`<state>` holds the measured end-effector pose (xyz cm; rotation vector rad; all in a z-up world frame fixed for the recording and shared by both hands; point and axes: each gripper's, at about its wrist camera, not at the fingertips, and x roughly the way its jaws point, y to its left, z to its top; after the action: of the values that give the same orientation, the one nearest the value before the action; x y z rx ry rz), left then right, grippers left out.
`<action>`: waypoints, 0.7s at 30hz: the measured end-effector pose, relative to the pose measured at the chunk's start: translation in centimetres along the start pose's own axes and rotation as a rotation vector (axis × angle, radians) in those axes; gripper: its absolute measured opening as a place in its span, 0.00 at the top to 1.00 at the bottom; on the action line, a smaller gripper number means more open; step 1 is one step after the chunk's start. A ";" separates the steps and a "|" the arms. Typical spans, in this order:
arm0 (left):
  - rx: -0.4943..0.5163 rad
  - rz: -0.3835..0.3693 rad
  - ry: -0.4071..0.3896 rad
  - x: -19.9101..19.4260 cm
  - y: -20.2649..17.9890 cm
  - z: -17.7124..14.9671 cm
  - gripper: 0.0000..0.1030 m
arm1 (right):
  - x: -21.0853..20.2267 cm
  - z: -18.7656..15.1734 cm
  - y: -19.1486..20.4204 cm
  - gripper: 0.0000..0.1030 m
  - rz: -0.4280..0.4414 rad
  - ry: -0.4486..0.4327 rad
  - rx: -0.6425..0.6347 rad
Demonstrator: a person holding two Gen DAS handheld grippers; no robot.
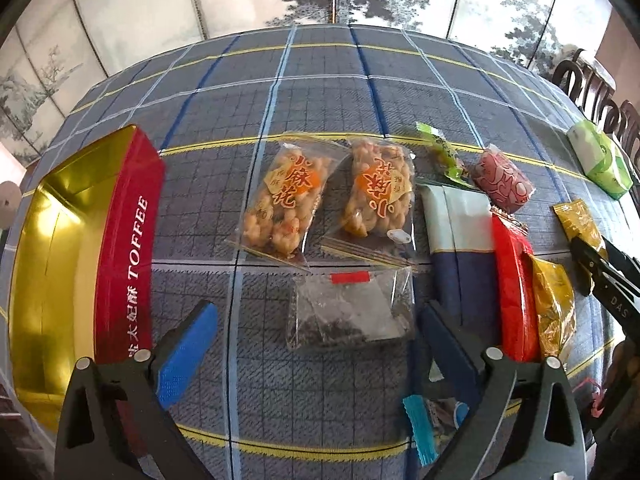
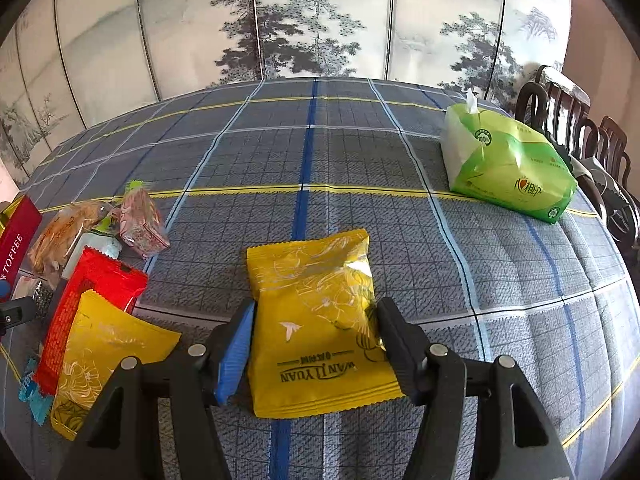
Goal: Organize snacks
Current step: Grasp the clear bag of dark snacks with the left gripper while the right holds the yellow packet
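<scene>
The counter (image 2: 360,152), spread with a blue-grey checked cloth, carries everything. At its left edge stands the red and gold TOFFEE tin (image 1: 80,256), lid off, its gold inside bare. Far to the right lies a green tissue pack (image 2: 504,168), well apart from the snacks.

Beside the tin, two clear bags of fried dough twists (image 1: 280,200) lie side by side, and just in front of them a clear packet of dark bits (image 1: 352,312). To their right come a white and blue packet (image 1: 456,220), a red packet (image 1: 514,288) with a yellow one (image 1: 554,308) overlapping it, a small pink wrapped sweet (image 1: 502,180) and a green wrapper (image 1: 444,152).

The right hand-held gripper (image 2: 316,344) has a yellow WAN LI YUAN packet (image 2: 316,316) between its fingers; both pads seem to press its sides, though lifted or resting I cannot tell.

The left hand-held gripper (image 1: 316,336) hangs spread wide above the dark-bits packet, grasping nothing.
</scene>
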<state>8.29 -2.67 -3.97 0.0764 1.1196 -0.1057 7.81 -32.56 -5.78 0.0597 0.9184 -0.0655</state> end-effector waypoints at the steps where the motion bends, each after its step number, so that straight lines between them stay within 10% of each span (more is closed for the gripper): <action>1: 0.005 0.000 0.001 0.1 -0.1 0.0 0.10 | 0.0 0.0 0.1 0.39 -0.001 0.000 0.000; 9: 0.005 -0.051 0.032 0.9 -0.3 -0.3 0.45 | 0.0 0.0 0.0 0.39 0.000 0.000 0.000; 21: 0.003 -0.064 0.017 -0.3 0.3 -1.5 0.47 | 0.1 0.1 0.1 0.39 -0.002 0.001 -0.001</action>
<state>6.88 -2.22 -4.34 0.0439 1.1387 -0.1638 7.92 -32.46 -5.83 0.0581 0.9192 -0.0665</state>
